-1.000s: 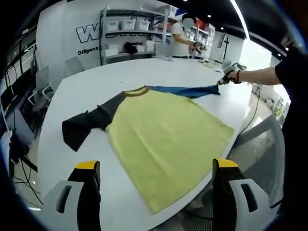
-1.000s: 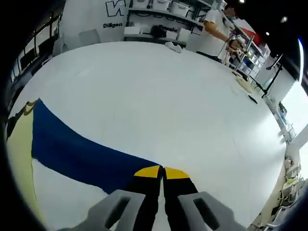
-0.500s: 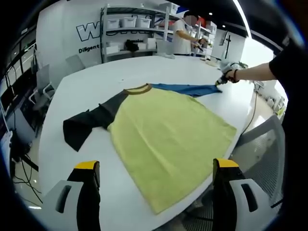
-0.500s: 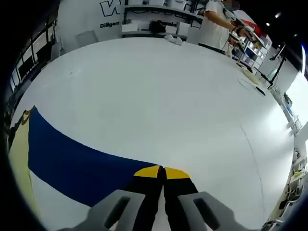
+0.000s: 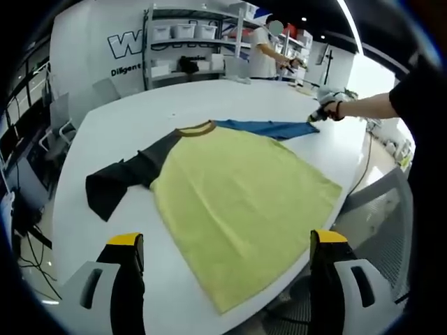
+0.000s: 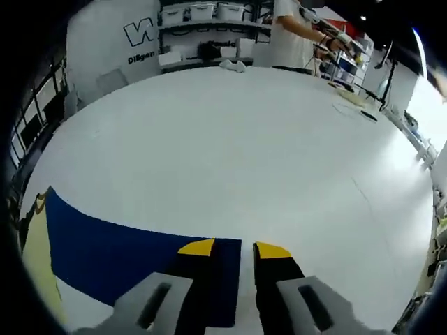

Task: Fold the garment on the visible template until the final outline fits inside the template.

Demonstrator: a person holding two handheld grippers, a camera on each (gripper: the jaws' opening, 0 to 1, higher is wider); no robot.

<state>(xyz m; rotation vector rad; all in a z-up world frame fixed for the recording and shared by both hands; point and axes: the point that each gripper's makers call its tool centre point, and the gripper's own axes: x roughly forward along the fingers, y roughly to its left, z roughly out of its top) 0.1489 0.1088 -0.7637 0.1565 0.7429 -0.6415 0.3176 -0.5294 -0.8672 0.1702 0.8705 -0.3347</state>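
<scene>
A raglan shirt lies flat on the white table (image 5: 105,132): yellow body (image 5: 237,199), brown collar (image 5: 196,129), black sleeve (image 5: 115,185) stretched to the left, blue sleeve (image 5: 262,128) stretched to the far right. My left gripper (image 5: 227,241) hovers open above the table's near edge, short of the hem, holding nothing. A hand holds my right gripper (image 5: 318,117) at the tip of the blue sleeve. In the right gripper view the blue sleeve (image 6: 119,248) lies flat, and the right gripper (image 6: 235,248) stands over its end with the jaws slightly parted.
Shelves with bins (image 5: 188,42) and a standing person (image 5: 264,56) are behind the table. A grey chair (image 5: 380,223) stands by the table's right edge. Small items (image 6: 234,65) and cables (image 6: 356,112) lie on the far side of the table.
My right gripper's jaws, shut on the blue sleeve's end before, have parted; the sleeve now lies loose on the table. The left gripper has barely moved.
</scene>
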